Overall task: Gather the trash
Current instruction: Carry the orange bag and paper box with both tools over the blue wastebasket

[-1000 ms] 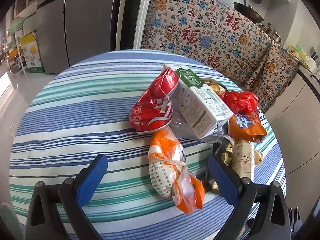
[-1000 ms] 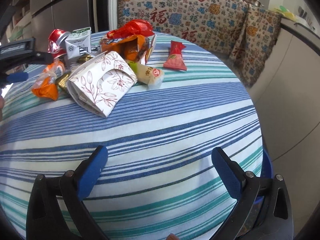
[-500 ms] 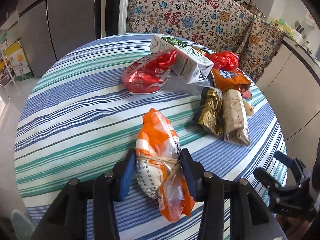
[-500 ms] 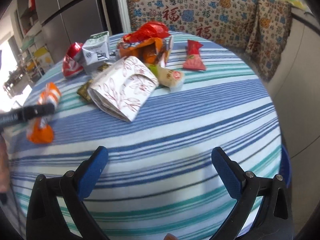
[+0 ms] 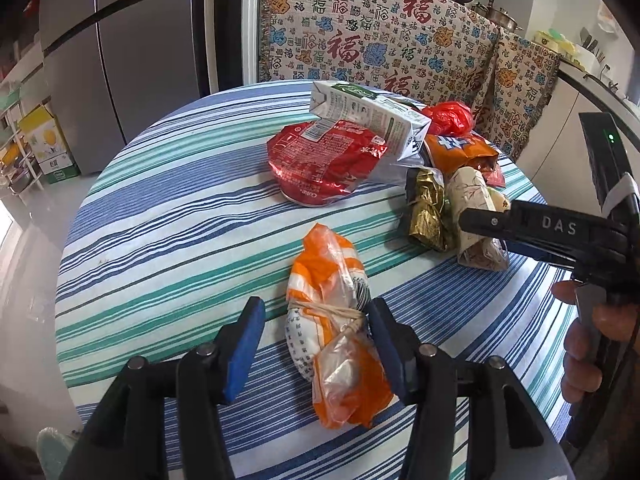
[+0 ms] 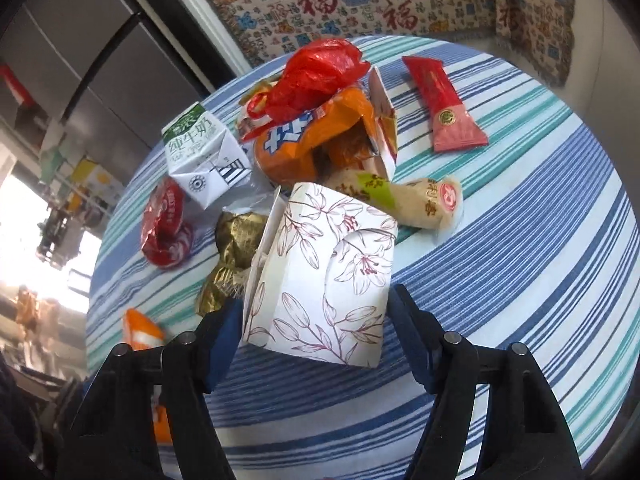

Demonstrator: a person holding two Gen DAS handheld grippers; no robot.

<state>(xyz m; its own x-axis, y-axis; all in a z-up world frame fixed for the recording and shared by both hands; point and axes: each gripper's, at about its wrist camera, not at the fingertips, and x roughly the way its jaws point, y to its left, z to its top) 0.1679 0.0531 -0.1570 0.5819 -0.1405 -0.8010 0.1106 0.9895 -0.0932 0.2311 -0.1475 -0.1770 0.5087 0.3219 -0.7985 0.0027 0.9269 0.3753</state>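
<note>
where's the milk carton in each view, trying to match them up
Left wrist: the milk carton lies upper centre, resting on the crushed red can.
Right wrist: the carton is upper left, just above the can.
Shared landmark: the red plastic bag at the far side of the pile.

Landmark: milk carton (image 5: 368,122). The left wrist view looks from the near table edge, down and forward toward the carton, with an orange bag (image 5: 336,312) close under the lens. The right wrist view looks from the carton's (image 6: 204,152) right side, close behind a floral box (image 6: 324,280). Both views share the carton, floral box, gold wrapper (image 5: 426,208) and striped table (image 5: 168,216).
</note>
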